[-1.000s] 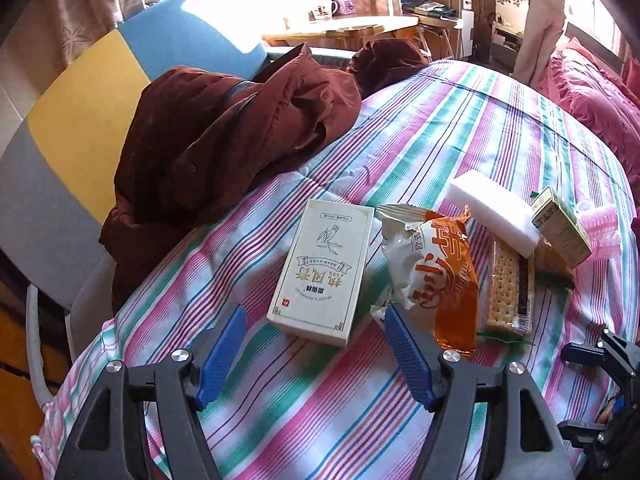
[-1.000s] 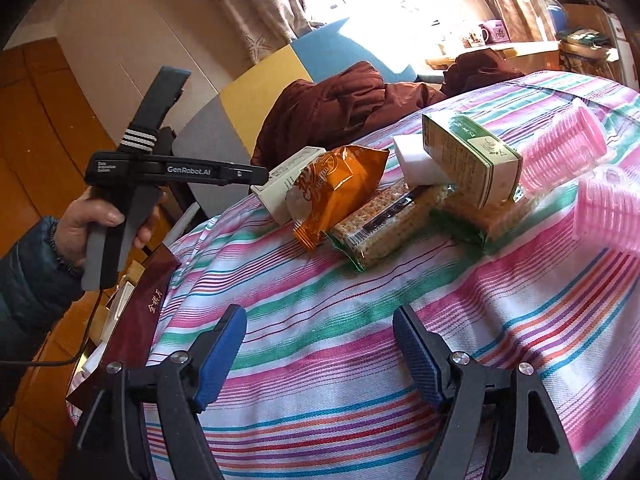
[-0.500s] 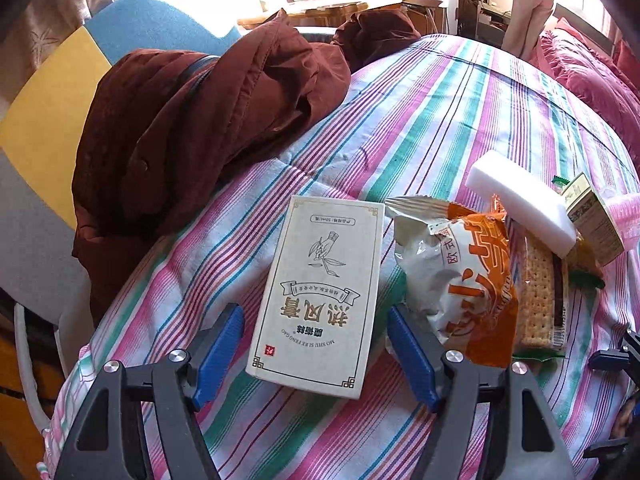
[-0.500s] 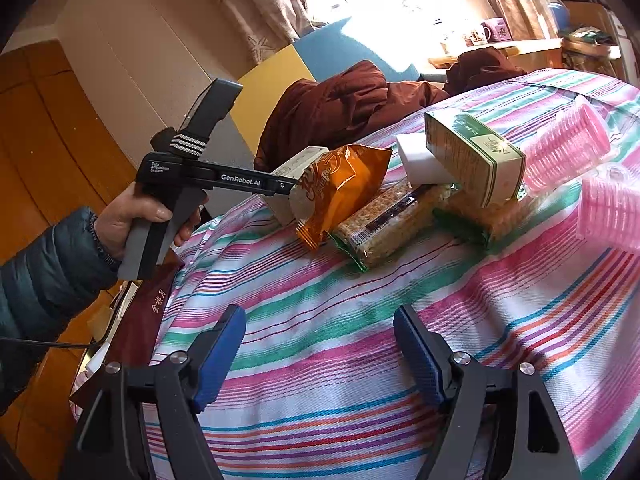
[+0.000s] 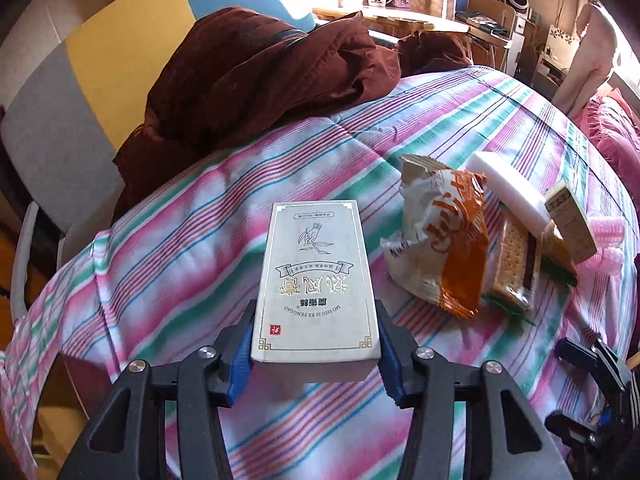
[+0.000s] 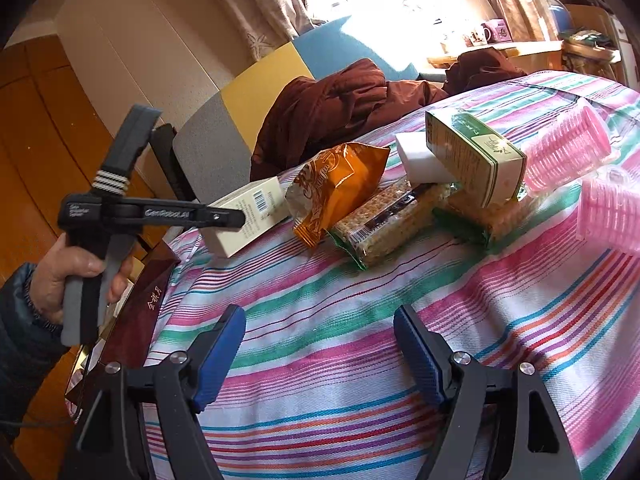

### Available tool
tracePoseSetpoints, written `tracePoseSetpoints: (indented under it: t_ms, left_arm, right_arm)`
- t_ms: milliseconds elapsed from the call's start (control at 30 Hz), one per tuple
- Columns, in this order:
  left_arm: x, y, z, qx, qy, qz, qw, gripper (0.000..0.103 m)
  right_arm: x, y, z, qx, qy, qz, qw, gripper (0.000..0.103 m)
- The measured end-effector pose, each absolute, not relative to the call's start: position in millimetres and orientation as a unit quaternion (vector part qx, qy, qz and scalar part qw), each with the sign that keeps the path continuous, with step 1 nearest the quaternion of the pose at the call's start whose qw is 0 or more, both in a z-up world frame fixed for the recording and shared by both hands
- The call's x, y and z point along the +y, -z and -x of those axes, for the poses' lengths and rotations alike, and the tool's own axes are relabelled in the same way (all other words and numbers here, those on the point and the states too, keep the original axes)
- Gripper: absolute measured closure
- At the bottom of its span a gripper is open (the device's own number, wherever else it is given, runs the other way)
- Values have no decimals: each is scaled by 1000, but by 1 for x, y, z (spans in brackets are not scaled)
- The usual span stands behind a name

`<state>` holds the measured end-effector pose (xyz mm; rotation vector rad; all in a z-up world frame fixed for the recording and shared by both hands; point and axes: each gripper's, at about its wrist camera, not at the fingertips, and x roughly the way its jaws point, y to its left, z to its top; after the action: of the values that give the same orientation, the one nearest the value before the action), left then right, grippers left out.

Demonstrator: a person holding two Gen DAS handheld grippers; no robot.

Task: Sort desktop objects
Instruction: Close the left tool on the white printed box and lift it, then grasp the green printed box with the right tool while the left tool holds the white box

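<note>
Low in the middle of the left wrist picture, the left gripper [image 5: 316, 350] squeezes a cream box [image 5: 316, 280] from both sides. Its blue fingers [image 5: 242, 354] press on the near end of the box, and the box points away toward the middle of the frame. I cannot tell from this picture if the box rests on the striped cloth [image 5: 180, 240] or is a little above it.

To the right of the box lies an orange snack bag [image 5: 444, 244]. Right of the bag is a clear pack of crackers [image 5: 514, 260], and a white block [image 5: 506, 184] leans across the top of it. A green and white carton [image 5: 572, 220] sits at the right edge, next to pink cups [image 5: 606, 232]. A dark red coat [image 5: 248, 80] is piled in the upper left, on a chair with grey, yellow and blue patches [image 5: 108, 52].

In the right wrist picture, the right gripper [image 6: 320, 356] is at the bottom of the frame. Its blue fingers [image 6: 218, 356] are spread wide apart with nothing between them, only striped cloth below. At the left side a hand [image 6: 76, 276] holds the handle of the left gripper [image 6: 236, 218], whose tip is at the cream box [image 6: 250, 216]. The snack bag [image 6: 340, 188], crackers [image 6: 384, 220], carton [image 6: 476, 156] and pink cups [image 6: 568, 148] sit in a row across the middle, going up to the right.
</note>
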<state>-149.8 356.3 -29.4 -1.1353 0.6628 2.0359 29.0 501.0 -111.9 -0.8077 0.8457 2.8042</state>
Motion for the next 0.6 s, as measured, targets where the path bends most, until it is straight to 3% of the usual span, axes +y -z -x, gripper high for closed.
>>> tracePoseSetpoints:
  t_ms: [367,600]
  left_arm:
    - [289,21,33,217,-802,413,373,50]
    - [268,41,4,197,-800,414,386,50]
  right_arm:
    - [500,112,-31,277,-920,272,52,26]
    - [508,80,-35,253,-928,269,53,27]
